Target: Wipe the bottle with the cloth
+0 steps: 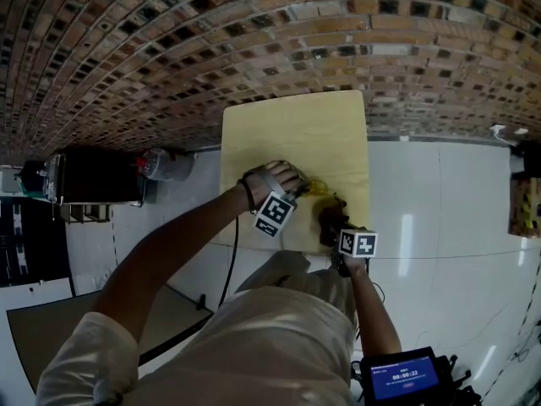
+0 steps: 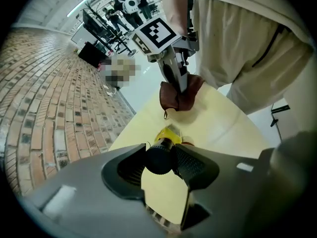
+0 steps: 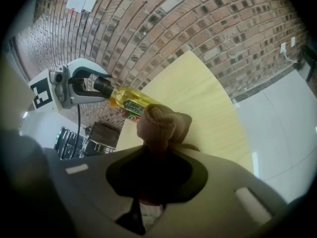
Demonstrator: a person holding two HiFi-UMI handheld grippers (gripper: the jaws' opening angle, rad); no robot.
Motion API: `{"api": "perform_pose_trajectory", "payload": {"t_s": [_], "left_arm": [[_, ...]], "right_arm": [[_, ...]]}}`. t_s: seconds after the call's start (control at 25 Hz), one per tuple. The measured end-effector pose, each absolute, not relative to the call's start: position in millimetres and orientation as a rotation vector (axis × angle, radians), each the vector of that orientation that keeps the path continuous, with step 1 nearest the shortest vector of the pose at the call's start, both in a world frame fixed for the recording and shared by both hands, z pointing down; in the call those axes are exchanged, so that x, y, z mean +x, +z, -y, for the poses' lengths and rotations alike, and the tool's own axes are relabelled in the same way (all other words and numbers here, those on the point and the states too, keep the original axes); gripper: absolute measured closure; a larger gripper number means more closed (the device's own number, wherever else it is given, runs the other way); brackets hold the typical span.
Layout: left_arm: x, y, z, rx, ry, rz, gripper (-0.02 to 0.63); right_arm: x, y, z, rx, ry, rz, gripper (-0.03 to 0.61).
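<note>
Pale surface [image 1: 296, 134] below; the clear bottle [image 3: 131, 100], labelled and filled with yellow liquid, slants over it, its black cap clamped in the left hand-held gripper [image 2: 159, 157]; the right hand-held gripper [image 3: 154, 155] is closed on a bunched brown cloth [image 3: 159, 125] near the bottle.

Yellow bottle [image 3: 131, 99], black cap [image 2: 158, 157]; brown cloth [image 3: 158, 123]; cream table [image 1: 296, 134]

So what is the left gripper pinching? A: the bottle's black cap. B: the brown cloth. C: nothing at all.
A: the left gripper has its jaws pressed on the black cap of the bottle; the cloth is in the right gripper.
</note>
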State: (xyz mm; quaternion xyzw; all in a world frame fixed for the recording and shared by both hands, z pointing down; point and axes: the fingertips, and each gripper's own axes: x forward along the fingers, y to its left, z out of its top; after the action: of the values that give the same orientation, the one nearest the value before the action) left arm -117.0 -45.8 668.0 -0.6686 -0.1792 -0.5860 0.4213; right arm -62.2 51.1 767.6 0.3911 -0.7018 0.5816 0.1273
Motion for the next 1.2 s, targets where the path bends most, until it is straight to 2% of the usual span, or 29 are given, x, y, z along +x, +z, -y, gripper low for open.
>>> {"api": "perform_pose_trajectory", "payload": {"t_s": [0.32,0.56,1.0,1.2], "left_arm": [[-115,669,58,-1.865,-1.76,0.225,0.423],[-114,665,72,-2.097,-2.006,-0.117,0.428],[-124,661,88,-2.361,-2.296,-0.54,0.434],[-127,664,78,-2.391,-2.387,-0.584,0.436]], "right_arm": [[-67,764,-47,1.142,1.644,2.064,0.508],[-80,749,-33,1.134,1.472,2.176,0.508],[-137,687,5,1.041,1.102,2.502,0.508],[-139,680,24,1.093,1.086,2.518,0.508]]}}
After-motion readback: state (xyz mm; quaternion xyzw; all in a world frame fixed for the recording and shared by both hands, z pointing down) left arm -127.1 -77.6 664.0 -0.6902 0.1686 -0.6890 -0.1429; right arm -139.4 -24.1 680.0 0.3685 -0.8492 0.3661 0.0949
